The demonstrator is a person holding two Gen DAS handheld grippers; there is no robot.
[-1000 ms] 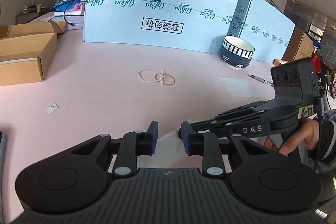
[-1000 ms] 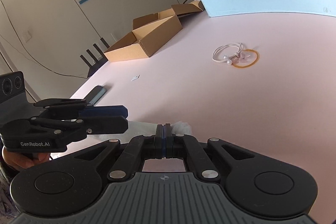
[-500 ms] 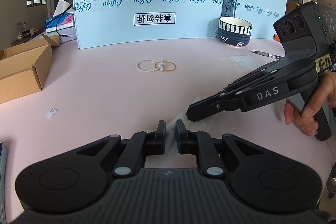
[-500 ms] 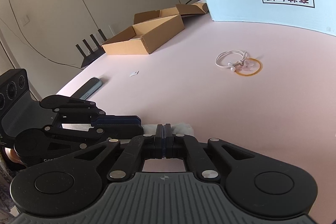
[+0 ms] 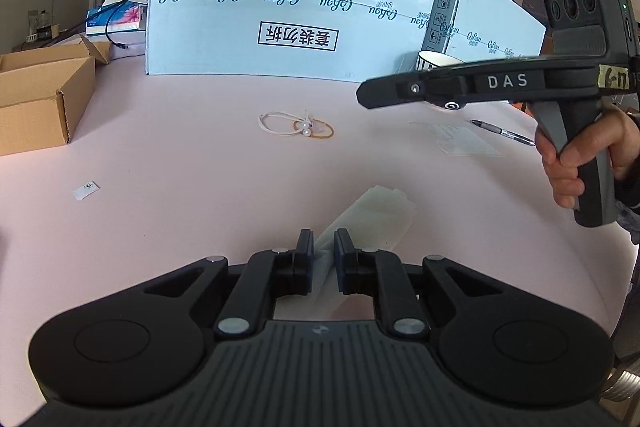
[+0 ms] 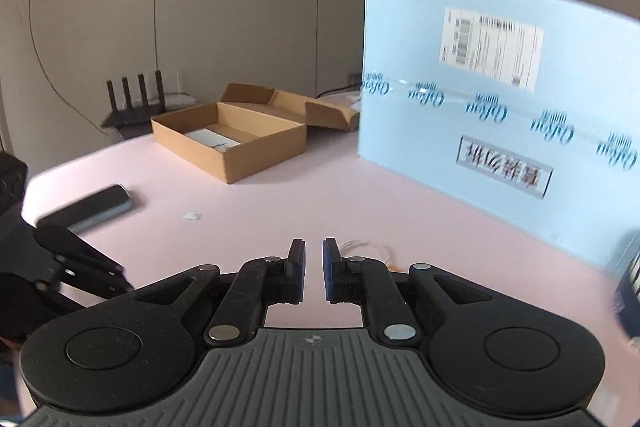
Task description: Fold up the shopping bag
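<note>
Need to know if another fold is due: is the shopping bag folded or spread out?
Folded: the shopping bag lies as a narrow layered strip on the table.

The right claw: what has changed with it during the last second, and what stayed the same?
The right claw has just been opening; it let go of the folded bag and rose off the table, with nothing between its jaws now. The left claw stays low, around the bag's near end. Hair ties unmoved.

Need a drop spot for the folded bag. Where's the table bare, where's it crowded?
Bare: pink table between the cardboard box and the hair ties, and around the paper scrap. Crowded: right side, with pen, clear sheet, bowl and right gripper. The bag lies by the left gripper.
</note>
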